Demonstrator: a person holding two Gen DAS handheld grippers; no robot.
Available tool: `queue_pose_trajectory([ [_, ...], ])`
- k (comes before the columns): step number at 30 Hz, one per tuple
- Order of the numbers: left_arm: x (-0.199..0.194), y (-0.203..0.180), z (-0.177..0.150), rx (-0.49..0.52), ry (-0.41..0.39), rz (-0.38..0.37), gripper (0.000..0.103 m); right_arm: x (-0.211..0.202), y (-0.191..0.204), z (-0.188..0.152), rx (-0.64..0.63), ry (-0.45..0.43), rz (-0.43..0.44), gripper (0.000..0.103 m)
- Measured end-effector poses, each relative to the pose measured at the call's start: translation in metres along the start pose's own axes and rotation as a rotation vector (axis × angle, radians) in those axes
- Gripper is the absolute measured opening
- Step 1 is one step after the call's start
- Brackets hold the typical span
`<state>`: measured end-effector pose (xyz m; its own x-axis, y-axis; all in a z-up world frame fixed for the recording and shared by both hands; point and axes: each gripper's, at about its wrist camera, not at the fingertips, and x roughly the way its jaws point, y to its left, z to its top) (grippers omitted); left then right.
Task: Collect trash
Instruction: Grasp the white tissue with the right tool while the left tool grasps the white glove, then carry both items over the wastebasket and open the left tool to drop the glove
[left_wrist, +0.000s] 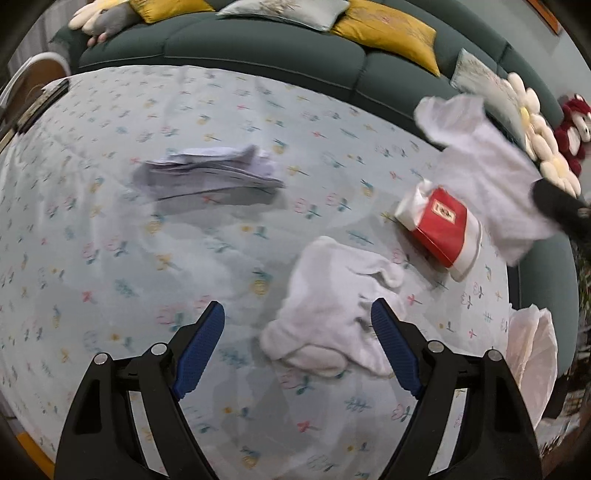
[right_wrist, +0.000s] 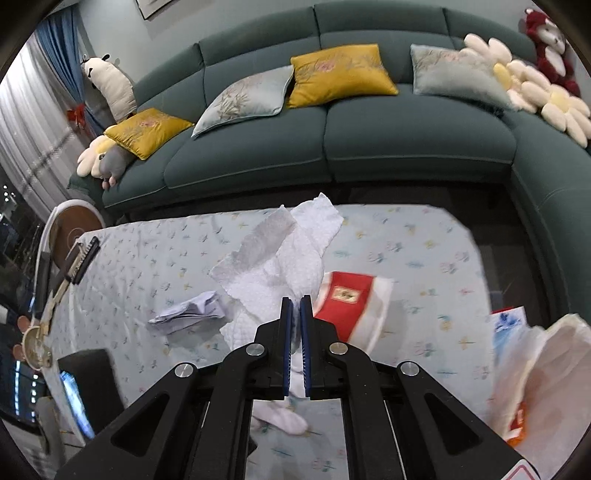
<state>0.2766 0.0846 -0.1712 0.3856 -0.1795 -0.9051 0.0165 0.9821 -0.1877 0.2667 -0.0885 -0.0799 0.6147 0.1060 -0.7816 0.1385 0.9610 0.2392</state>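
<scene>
On the flowered tablecloth (left_wrist: 110, 229) lie a crumpled white tissue (left_wrist: 332, 306), a crumpled sheet of lilac-white paper (left_wrist: 210, 173) and a red and white tissue pack (left_wrist: 439, 229). My left gripper (left_wrist: 298, 303) hangs open just above the white tissue, its right finger over the tissue's edge and nothing pinched. My right gripper (right_wrist: 296, 299) is shut on a large white paper towel (right_wrist: 280, 258), which is lifted off the table. The left wrist view shows that towel (left_wrist: 480, 162) hanging at the upper right. The paper (right_wrist: 188, 314) and the pack (right_wrist: 343, 299) lie beyond it.
A thin white plastic bag (right_wrist: 543, 369) gapes at the table's right edge, also visible as a bag (left_wrist: 532, 354) beside my left gripper. A green sofa (right_wrist: 332, 147) with cushions and soft toys wraps the far and right sides. A comb (right_wrist: 83, 258) lies at the left edge.
</scene>
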Motion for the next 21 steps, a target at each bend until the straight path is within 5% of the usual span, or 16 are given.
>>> queue_pose_trajectory([
  [5, 0.015, -0.015, 0.002, 0.04, 0.031, -0.005, 0.048, -0.006, -0.011, -0.006, 0.001, 0.002, -0.024, 0.005],
  [7, 0.017, -0.022, 0.0, 0.067, 0.048, -0.012, 0.023, -0.01, -0.017, -0.011, 0.011, 0.005, -0.026, 0.005],
  [10, 0.015, -0.032, -0.004, 0.111, 0.058, -0.011, 0.009, -0.015, -0.027, -0.016, 0.028, 0.012, -0.03, 0.005],
  [21, -0.046, -0.073, -0.013, 0.168, -0.049, -0.027, 0.005, -0.059, -0.054, -0.034, 0.089, -0.023, -0.045, 0.005],
])
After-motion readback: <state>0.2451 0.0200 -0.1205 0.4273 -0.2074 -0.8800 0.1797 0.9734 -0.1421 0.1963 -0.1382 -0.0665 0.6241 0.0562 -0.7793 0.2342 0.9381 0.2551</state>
